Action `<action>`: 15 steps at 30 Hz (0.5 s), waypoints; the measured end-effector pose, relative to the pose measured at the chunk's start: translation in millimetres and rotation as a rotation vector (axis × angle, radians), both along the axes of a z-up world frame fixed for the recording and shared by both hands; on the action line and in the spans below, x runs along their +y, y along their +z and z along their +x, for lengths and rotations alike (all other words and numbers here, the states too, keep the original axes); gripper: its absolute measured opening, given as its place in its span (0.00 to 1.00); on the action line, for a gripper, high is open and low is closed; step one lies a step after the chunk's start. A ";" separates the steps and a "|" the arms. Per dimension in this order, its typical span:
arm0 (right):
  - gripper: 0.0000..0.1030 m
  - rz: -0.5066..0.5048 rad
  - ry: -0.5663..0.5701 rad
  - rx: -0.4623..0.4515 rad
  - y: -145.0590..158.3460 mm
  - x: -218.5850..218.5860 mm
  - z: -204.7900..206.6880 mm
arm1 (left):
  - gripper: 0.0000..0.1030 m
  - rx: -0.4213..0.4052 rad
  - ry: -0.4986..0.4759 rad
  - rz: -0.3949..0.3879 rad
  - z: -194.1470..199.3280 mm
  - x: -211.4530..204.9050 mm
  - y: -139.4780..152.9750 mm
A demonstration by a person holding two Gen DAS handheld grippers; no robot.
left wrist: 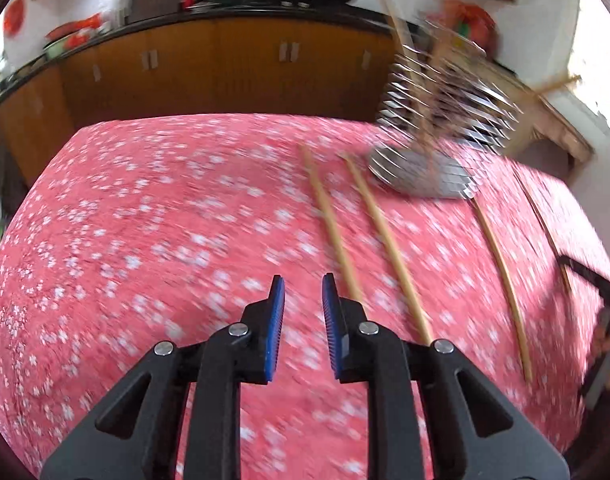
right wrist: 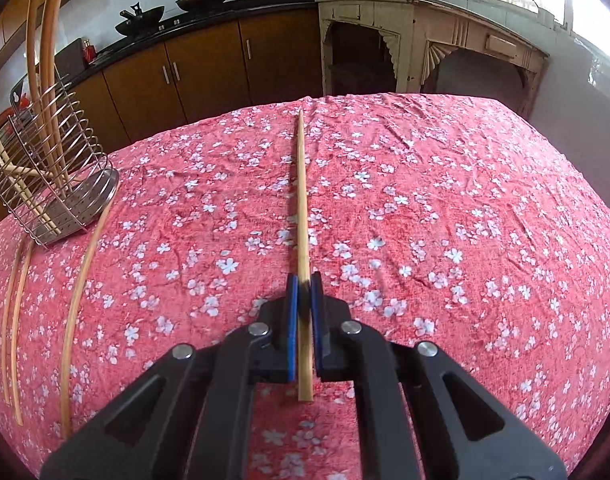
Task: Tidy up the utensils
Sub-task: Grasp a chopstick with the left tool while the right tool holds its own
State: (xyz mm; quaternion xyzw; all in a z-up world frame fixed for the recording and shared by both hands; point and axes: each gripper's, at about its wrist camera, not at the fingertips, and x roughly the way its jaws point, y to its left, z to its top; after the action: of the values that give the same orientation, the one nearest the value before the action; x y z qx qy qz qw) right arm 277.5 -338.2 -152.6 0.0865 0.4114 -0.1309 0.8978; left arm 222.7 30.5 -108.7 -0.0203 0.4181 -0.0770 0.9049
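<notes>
A single wooden chopstick point(right wrist: 303, 216) was clamped between the blue pads of the right gripper point(right wrist: 303, 284), its thin end running toward twelve o'clock above the red floral tablecloth point(right wrist: 445, 208) and its butt end jutting back between the black arms. The wire utensil holder point(right wrist: 53, 184) stood at about nine o'clock in the right wrist view, cut off by the frame edge, with several chopsticks leaning inside it. Three more chopsticks point(right wrist: 79, 312) were seen lying on the cloth below the holder at about eight o'clock; the uppermost tip of one was hidden by the holder's base. In the left wrist view the left gripper point(left wrist: 303, 284) was seen with a narrow gap between its pads and nothing in it. That view was smeared by blur, so the holder at one o'clock could only roughly be made out.
</notes>
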 end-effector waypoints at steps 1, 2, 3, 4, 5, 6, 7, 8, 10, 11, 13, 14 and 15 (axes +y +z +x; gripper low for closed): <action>0.07 0.000 0.000 0.000 -0.5 0.7 -0.5 | 0.20 0.013 -0.017 -0.004 -3.4 -6.1 -3.3; 0.07 0.005 0.001 -0.002 -0.8 0.2 -0.3 | 0.21 0.035 -0.031 -0.003 -6.2 -13.1 -7.4; 0.07 0.009 0.001 -0.003 -1.1 -0.2 -0.7 | 0.23 0.055 -0.045 -0.003 -8.9 -20.0 -12.0; 0.07 0.012 0.000 -0.004 -1.0 0.2 -1.6 | 0.26 0.064 -0.053 0.008 -10.5 -24.8 -13.9; 0.07 0.012 0.000 -0.004 -1.3 0.3 -1.5 | 0.27 0.068 -0.057 0.039 -13.1 -31.6 -17.6; 0.07 0.011 0.001 -0.004 -1.5 0.3 -1.9 | 0.28 0.052 -0.058 0.074 -16.9 -38.1 -19.3; 0.07 0.008 0.002 -0.003 -1.7 1.3 -2.0 | 0.28 0.047 -0.058 0.104 -14.4 -39.2 -17.8; 0.07 0.007 0.004 -0.003 -2.1 1.8 -2.3 | 0.28 0.042 -0.056 0.131 -13.5 -41.9 -18.6; 0.07 0.010 0.005 -0.005 -2.3 0.8 -2.5 | 0.27 0.040 -0.037 0.152 -7.6 -41.9 -19.3; 0.07 0.011 0.003 -0.006 -2.5 -0.1 -2.6 | 0.26 0.038 -0.024 0.160 -0.1 -38.1 -20.2; 0.07 0.016 -0.010 -0.007 -2.4 -3.7 -2.5 | 0.23 0.021 0.024 0.205 16.5 -27.7 -20.9; 0.07 0.019 -0.015 -0.009 -2.3 -5.8 -2.4 | 0.23 0.015 0.050 0.216 25.4 -19.4 -20.6; 0.07 0.023 -0.018 -0.010 -2.3 -7.7 -2.5 | 0.23 0.012 0.069 0.210 31.8 -11.1 -20.5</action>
State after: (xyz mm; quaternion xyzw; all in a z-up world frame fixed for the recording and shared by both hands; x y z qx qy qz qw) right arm 275.0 -345.9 -154.9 0.1012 0.4078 -0.1336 0.8976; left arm 254.6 19.4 -129.2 0.0598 0.4284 -0.0013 0.9016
